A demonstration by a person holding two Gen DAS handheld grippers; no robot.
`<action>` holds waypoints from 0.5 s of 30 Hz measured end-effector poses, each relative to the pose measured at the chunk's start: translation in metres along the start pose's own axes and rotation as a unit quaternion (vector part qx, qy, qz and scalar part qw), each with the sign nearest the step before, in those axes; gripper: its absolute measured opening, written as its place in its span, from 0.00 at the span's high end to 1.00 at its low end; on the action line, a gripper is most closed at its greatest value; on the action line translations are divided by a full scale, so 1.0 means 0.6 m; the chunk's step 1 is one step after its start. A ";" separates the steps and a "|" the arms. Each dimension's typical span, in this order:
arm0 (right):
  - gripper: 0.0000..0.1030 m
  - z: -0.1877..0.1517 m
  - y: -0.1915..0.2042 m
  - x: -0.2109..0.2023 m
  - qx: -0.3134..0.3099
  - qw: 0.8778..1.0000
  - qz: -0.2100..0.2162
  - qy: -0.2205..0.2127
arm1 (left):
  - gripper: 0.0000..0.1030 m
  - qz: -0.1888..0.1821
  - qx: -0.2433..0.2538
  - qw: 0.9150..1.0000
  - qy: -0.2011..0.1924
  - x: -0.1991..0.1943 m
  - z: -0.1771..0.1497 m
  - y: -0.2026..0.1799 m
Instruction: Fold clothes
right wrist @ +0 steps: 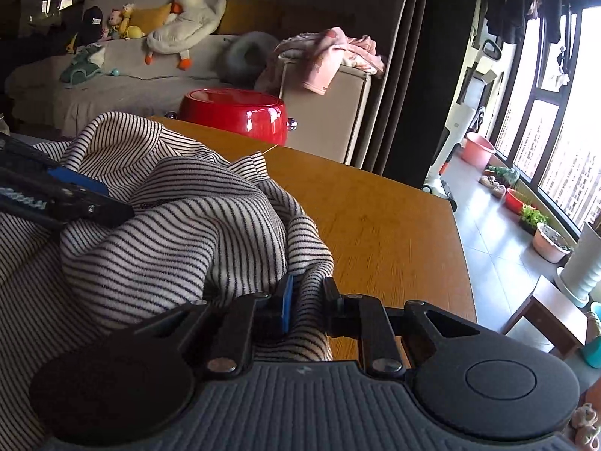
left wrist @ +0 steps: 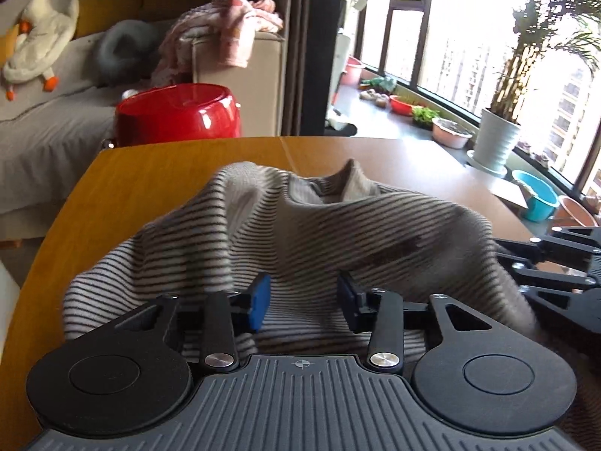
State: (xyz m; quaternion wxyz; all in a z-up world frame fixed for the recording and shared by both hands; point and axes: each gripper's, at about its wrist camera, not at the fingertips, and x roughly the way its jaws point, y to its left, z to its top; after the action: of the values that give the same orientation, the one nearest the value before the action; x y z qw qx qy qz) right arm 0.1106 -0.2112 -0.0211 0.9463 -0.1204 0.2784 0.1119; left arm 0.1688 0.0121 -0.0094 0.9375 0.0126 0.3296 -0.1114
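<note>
Striped shirt (left wrist: 300,225) bunched on table (left wrist: 150,173), soft and floppy so best pinched at hems or shoulders; left claw (left wrist: 303,302) gapes empty over it, right claw (right wrist: 308,302) pinches a fold.

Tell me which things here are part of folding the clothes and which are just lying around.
Part of the job:
striped shirt
left claw
right claw
wooden table

Just lying about:
red tub
plush goose
pink blanket
grey neck pillow
potted plant
</note>
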 end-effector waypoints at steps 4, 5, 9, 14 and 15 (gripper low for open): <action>0.83 0.002 -0.003 0.001 0.000 1.000 0.003 0.000 | 0.75 0.068 -0.046 0.997 -0.014 0.009 0.014 0.057; 0.82 0.003 -0.003 0.002 -0.005 1.000 -0.001 0.000 | 0.75 0.077 -0.058 0.995 -0.015 0.008 0.018 0.071; 0.78 0.021 -0.018 0.011 -0.015 0.999 -0.039 -0.002 | 0.64 0.058 -0.064 0.996 -0.015 -0.011 0.018 0.080; 0.55 0.058 -0.051 0.014 0.015 0.995 -0.094 0.000 | 0.31 0.011 -0.081 0.997 -0.014 -0.031 -0.004 0.063; 0.54 0.063 -0.057 0.015 0.020 0.994 -0.104 0.007 | 0.29 0.005 -0.083 0.996 -0.013 -0.031 -0.009 0.060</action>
State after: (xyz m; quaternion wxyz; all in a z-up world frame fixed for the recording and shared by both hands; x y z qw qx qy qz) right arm 0.1467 -0.2312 0.0103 0.9531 -0.1304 0.2732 0.0062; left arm 0.1591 0.0512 -0.0042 0.9402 -0.0647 0.3249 -0.0789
